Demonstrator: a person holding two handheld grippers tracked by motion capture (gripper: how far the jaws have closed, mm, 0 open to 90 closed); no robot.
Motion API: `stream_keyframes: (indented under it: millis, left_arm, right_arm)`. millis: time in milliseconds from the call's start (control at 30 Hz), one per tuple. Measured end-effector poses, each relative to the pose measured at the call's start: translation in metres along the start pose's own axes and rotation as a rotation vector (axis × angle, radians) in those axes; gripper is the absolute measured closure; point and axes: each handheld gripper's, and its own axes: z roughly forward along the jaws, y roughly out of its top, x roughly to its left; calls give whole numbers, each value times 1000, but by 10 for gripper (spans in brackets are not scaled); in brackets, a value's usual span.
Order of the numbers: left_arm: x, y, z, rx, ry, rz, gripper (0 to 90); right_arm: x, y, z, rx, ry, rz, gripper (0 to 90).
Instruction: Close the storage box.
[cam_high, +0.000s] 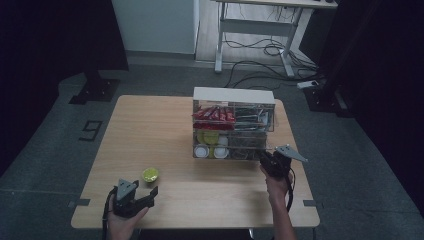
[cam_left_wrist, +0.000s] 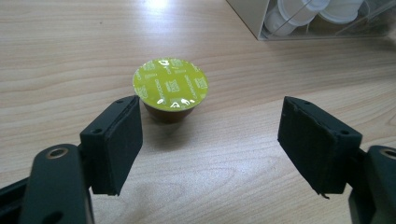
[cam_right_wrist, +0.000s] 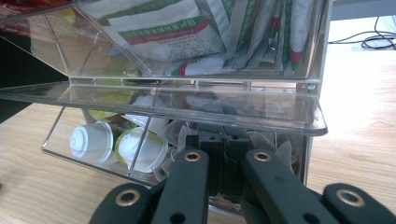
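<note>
Wooden surface (cam_high: 165, 125), one. Clear acrylic organizer (cam_high: 233, 95) with white top, standing toward the far right of the surface; upper compartments hold red sachets (cam_high: 214, 114) and green-printed packets (cam_right_wrist: 163, 28), lower compartments hold white and green capsules (cam_right_wrist: 91, 140). Green-lidded coffee capsule (cam_left_wrist: 170, 85), one, upright on the bare surface near the front left, apart from the organizer. Left tool (cam_left_wrist: 210, 144): released, jaws spread wide, capsule just beyond them, untouched. Right tool (cam_right_wrist: 224, 158): clenched, jaws pressed together inside the organizer's lower right compartment; whether they pinch a packet there cannot be told.
</note>
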Motion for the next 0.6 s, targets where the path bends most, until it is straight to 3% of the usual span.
stream_keyframes:
  millis: [367,600]
  left_arm:
    - [3,-2,4,39,-31,-16,225]
    - [3,-3,4,37,-51,-43,227]
  right_arm:
    - [0,-7,-1,28,-7,0,893]
    - [1,-9,-3,38,-8,-1,893]
